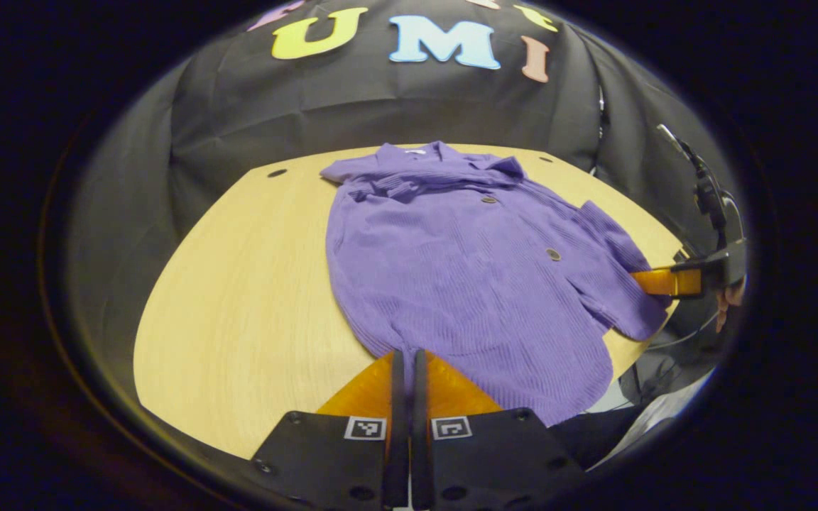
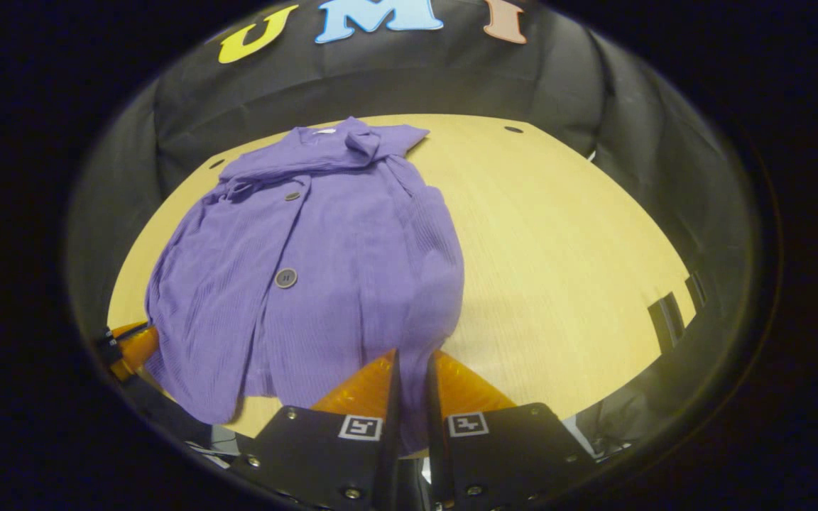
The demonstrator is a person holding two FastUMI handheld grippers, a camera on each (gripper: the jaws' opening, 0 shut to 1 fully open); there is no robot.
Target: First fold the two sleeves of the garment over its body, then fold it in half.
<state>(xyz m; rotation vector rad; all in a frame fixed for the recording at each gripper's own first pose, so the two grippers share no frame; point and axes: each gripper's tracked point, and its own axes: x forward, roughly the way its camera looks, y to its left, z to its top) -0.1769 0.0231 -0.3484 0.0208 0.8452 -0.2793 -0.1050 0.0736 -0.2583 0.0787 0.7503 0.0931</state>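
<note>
A purple buttoned garment (image 1: 451, 262) lies flat on the wooden table (image 1: 238, 284), collar toward the far wall. My left gripper (image 1: 406, 358) is at the near left corner of the hem. Its fingers are pressed almost together on the cloth's edge. In the right gripper view the same garment (image 2: 309, 270) spreads to the left. My right gripper (image 2: 412, 376) is shut on purple cloth at the near right edge, where a sleeve lies along the body. The left gripper view shows the right gripper (image 1: 664, 282) at the garment's right side. The right gripper view shows the left gripper (image 2: 131, 343) at the hem's far corner.
Bare tabletop (image 2: 558, 248) stretches to the right of the garment in the right gripper view. Bare tabletop also lies to the garment's left in the left gripper view. Black cloth walls (image 1: 380, 99) close in the table's far side. A cable and mount (image 1: 707, 191) hang at the right edge.
</note>
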